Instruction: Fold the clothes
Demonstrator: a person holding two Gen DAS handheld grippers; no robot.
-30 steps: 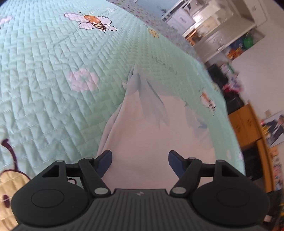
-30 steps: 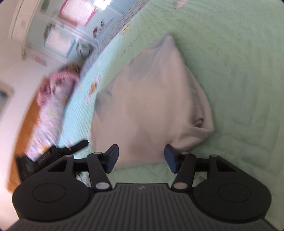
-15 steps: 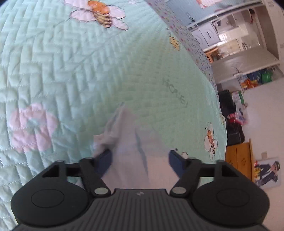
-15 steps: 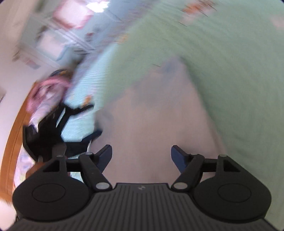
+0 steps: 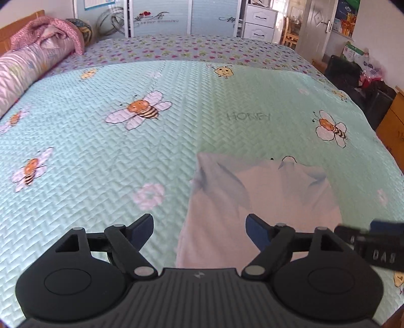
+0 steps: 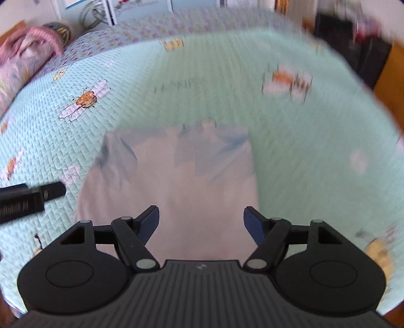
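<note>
Pale pink garment (image 5: 265,196), folded w/ light-blue parts at far end, is laid flat on mint bee-print quilt (image 5: 101,151), toward near-right side of bed. L gripper (image 5: 199,224) is held above garment's left edge, jaws opening, nothing gripped. R gripper (image 6: 201,222) is held over garment, jaws spread, empty.

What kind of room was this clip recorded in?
Most likely a home bedroom: a bed with a mint bee-print quilt, a rolled blanket by the wooden headboard, and a white drawer chest behind.
</note>
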